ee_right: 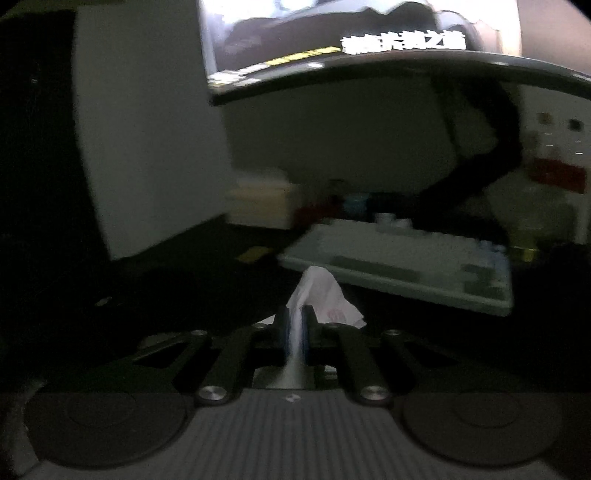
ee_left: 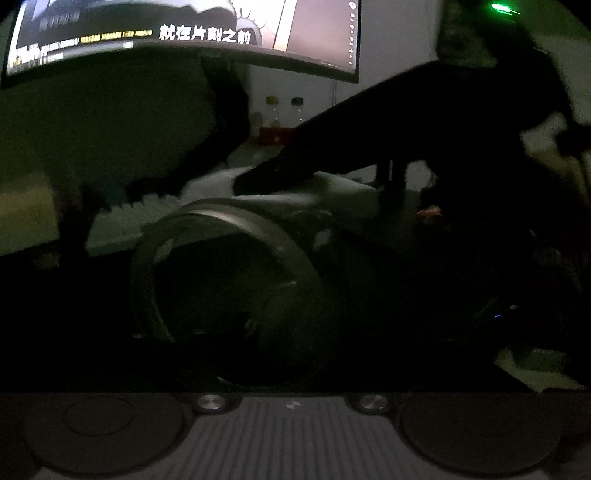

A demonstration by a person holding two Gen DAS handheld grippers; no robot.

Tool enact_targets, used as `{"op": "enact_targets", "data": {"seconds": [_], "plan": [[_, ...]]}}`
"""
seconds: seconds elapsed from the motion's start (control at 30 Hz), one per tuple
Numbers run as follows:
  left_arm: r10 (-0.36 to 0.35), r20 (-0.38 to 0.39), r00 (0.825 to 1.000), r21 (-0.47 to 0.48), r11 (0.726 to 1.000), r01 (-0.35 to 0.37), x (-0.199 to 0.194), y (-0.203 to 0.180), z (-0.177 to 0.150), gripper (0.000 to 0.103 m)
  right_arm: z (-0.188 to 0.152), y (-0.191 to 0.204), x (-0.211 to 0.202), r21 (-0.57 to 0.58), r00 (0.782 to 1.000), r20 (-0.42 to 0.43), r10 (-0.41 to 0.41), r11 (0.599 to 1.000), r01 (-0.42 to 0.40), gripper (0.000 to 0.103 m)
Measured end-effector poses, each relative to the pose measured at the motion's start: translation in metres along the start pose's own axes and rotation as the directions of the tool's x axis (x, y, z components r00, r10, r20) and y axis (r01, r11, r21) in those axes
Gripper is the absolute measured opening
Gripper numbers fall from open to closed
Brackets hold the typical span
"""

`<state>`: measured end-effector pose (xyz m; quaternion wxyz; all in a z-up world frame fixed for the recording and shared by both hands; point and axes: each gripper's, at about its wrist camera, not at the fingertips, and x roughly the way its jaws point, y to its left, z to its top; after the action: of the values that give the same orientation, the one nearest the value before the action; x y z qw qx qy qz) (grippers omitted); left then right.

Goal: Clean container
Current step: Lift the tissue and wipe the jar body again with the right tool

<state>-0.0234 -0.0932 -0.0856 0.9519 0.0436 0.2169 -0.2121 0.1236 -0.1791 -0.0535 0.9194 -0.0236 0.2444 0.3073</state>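
Note:
The scene is very dark. In the left wrist view a round dark container (ee_left: 221, 280) with a grey metallic rim fills the centre, tilted with its mouth toward the camera. It sits right in front of my left gripper, whose fingers are lost in the dark, so I cannot tell whether they grip it. In the right wrist view my right gripper (ee_right: 295, 328) is shut on a white tissue (ee_right: 317, 295), which sticks up and forward from between the blue pads. The other gripper shows as a black shape (ee_left: 424, 122) above the container.
A lit monitor (ee_left: 184, 33) hangs above the desk; it also shows in the right wrist view (ee_right: 369, 40). A pale keyboard (ee_right: 399, 266) lies behind the tissue. Small bottles (ee_left: 284, 110) and a red box (ee_right: 557, 173) stand at the back wall.

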Motion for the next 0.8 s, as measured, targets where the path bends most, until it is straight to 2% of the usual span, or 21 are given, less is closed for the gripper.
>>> {"op": "enact_targets", "data": {"seconds": [0.1, 0.17, 0.27, 0.37, 0.4, 0.47, 0.53, 0.6, 0.67, 0.7, 0.8], "plan": [[0.015, -0.001, 1.000, 0.007, 1.000, -0.015, 0.000, -0.003, 0.002, 0.064, 0.005, 0.002, -0.001, 0.024, 1.000, -0.023, -0.001, 1.000, 0.002, 0.009], [0.014, 0.000, 1.000, 0.002, 1.000, -0.014, -0.001, -0.003, 0.004, 0.064, 0.003, 0.017, -0.010, -0.024, 0.996, -0.014, 0.084, 0.996, -0.084, 0.009], [0.004, 0.006, 1.000, -0.017, 1.000, -0.004, -0.005, 0.003, 0.001, 0.064, -0.002, 0.036, -0.020, -0.094, 0.992, 0.003, 0.129, 0.987, -0.128, 0.009], [-0.002, 0.010, 1.000, -0.031, 1.000, 0.003, -0.007, 0.006, 0.005, 0.065, -0.002, 0.033, -0.017, -0.151, 0.998, 0.014, 0.069, 0.986, -0.066, 0.009], [-0.004, 0.010, 1.000, -0.036, 0.999, 0.005, -0.005, 0.007, 0.006, 0.066, 0.000, 0.026, -0.012, -0.155, 1.000, 0.012, 0.020, 0.988, -0.018, 0.009], [-0.006, 0.010, 1.000, -0.043, 0.999, 0.007, -0.004, 0.009, 0.009, 0.069, 0.006, 0.009, -0.002, -0.116, 0.999, -0.005, -0.046, 0.992, 0.045, 0.009], [0.000, 0.013, 1.000, -0.041, 0.999, 0.001, -0.007, 0.004, 0.005, 0.070, 0.010, -0.002, 0.002, -0.050, 0.996, -0.029, -0.079, 0.996, 0.078, 0.009], [0.006, 0.013, 1.000, -0.036, 0.999, -0.005, -0.004, 0.002, 0.002, 0.070, 0.007, 0.010, -0.005, -0.066, 1.000, -0.015, -0.027, 0.998, 0.025, 0.009], [0.007, 0.012, 1.000, -0.033, 0.999, -0.007, -0.001, 0.003, 0.000, 0.071, 0.000, 0.033, -0.018, -0.125, 0.996, 0.010, 0.090, 0.988, -0.088, 0.009], [0.006, 0.013, 1.000, -0.035, 0.999, -0.006, 0.002, 0.003, -0.003, 0.071, -0.003, 0.041, -0.022, -0.142, 0.992, 0.014, 0.123, 0.983, -0.120, 0.009], [-0.031, 0.007, 1.000, -0.013, 0.999, 0.031, 0.008, 0.014, -0.012, 0.074, -0.005, 0.047, -0.024, -0.159, 0.992, 0.019, 0.121, 0.980, -0.117, 0.009]]}}
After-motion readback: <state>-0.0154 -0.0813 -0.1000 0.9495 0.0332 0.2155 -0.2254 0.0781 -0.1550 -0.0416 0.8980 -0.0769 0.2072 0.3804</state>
